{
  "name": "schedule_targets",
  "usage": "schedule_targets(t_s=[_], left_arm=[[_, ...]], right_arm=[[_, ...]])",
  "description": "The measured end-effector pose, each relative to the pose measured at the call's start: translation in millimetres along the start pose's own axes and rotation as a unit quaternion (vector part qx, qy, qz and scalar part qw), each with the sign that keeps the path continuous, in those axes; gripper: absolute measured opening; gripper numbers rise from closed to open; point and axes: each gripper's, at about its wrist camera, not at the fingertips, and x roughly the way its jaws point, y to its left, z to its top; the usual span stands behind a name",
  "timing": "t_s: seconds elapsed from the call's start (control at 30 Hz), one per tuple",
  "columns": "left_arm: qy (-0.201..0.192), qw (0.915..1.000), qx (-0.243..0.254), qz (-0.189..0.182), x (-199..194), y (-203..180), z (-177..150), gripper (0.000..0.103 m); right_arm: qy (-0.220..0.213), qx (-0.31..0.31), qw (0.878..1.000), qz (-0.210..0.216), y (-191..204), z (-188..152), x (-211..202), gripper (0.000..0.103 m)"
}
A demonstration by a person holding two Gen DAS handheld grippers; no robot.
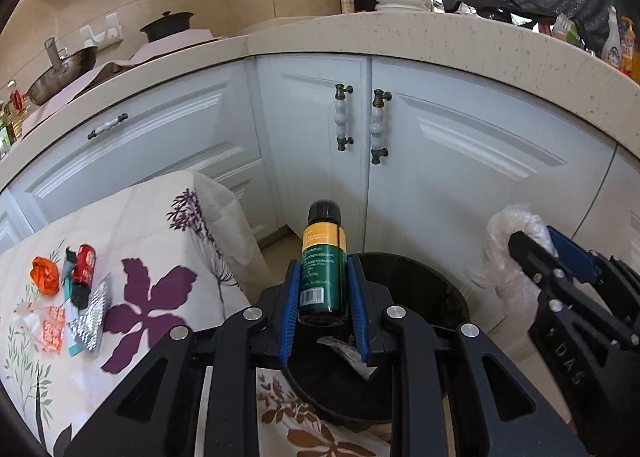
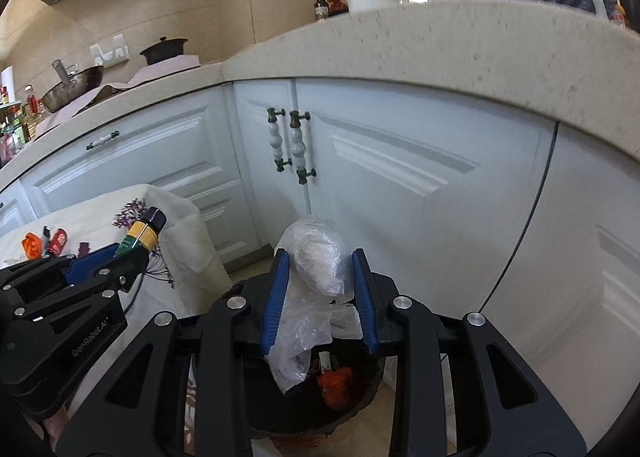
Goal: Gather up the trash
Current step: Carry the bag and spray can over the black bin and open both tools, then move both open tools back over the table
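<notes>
My left gripper (image 1: 323, 265) is shut on a small dark bottle (image 1: 322, 261) with a green and yellow label and a black cap, held upright over the black trash bin (image 1: 436, 289). My right gripper (image 2: 320, 253) is shut on a crumpled clear plastic bag (image 2: 318, 257), which hangs down over the same bin (image 2: 360, 401). Red and white scraps lie inside the bin. In the left wrist view the right gripper (image 1: 532, 241) shows at the right with the bag (image 1: 508, 225). The left gripper (image 2: 132, 253) with the bottle (image 2: 146, 231) shows at the left of the right wrist view.
A table with a floral cloth (image 1: 152, 225) stands left of the bin, bearing a red can (image 1: 84, 263), an orange wrapper (image 1: 45, 275), a silver foil pack (image 1: 94, 311) and other scraps. White cabinet doors (image 1: 460, 161) rise close behind the bin under a stone counter (image 1: 440, 41).
</notes>
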Motion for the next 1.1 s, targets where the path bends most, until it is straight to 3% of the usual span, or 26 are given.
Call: schedule_targets(t_s=[0.07,0.1,0.2,0.3,0.63,1.1], left_arm=[[-0.001,1.0,0.005,0.005,5,-4,0,0.029],[0.003,0.9999,0.007,0.007,9,-6,0,0.036],[0.003,0.9999,0.008,0.014,13,-6,-2,0.048],[0.006,0.9999,0.008,0.014,12,-5,-4,0.053],[-0.004,0.9997,-0.009,0.021,-10,20,0,0.06],[-0.013,0.9956,-0.063,0.068,-44,101,-9,0.062]], right_arm=[[-0.001,0.002,1.0,-0.004,-1,0,5,0.04],[-0.001,0.004,1.0,-0.007,-2,-1,8,0.045],[0.001,0.008,1.0,-0.007,-2,-3,9,0.045],[0.001,0.006,1.0,-0.007,0,-3,7,0.045],[-0.005,0.001,1.0,0.007,22,4,-5,0.046],[-0.01,-0.033,0.997,0.062,93,14,-18,0.046]])
